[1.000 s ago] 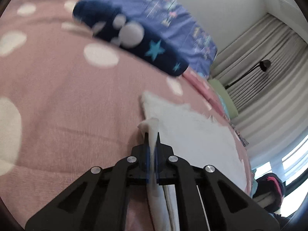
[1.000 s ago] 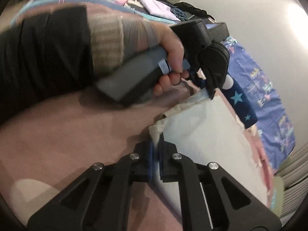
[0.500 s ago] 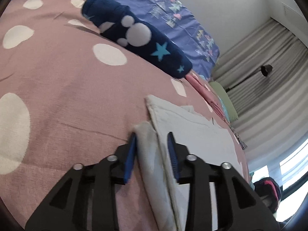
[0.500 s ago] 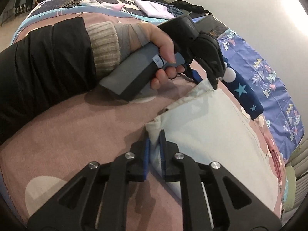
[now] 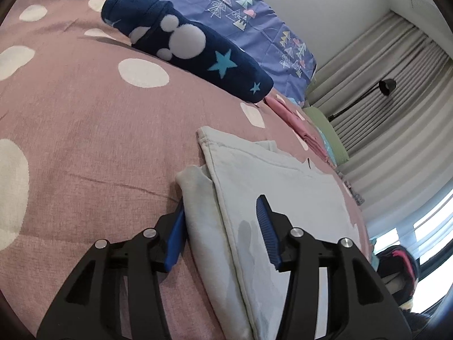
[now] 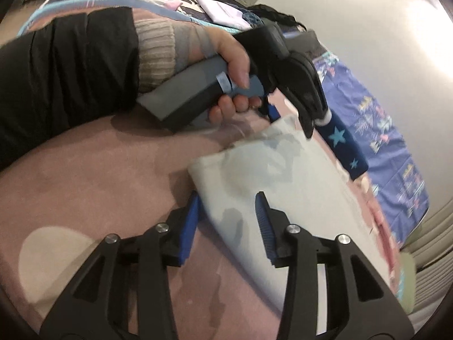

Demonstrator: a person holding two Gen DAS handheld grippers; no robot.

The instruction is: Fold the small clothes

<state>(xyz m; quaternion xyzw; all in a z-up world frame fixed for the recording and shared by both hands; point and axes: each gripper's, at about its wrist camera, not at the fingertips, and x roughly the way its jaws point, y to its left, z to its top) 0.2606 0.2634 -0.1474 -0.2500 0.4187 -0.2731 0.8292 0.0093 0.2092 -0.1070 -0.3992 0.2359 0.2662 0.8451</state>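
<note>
While both grippers' fingers open, the pale garment lies folded.

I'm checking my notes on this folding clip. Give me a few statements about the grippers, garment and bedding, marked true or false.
1. The white garment lies on a pink dotted bedspread. True.
2. The left gripper is clamped on the garment. False: its jaws are opening, with the cloth edge lying loose between them.
3. A navy star-patterned item lies beyond the garment. True.
4. The right gripper has lifted the garment off the bed. False: the garment lies flat.
</note>
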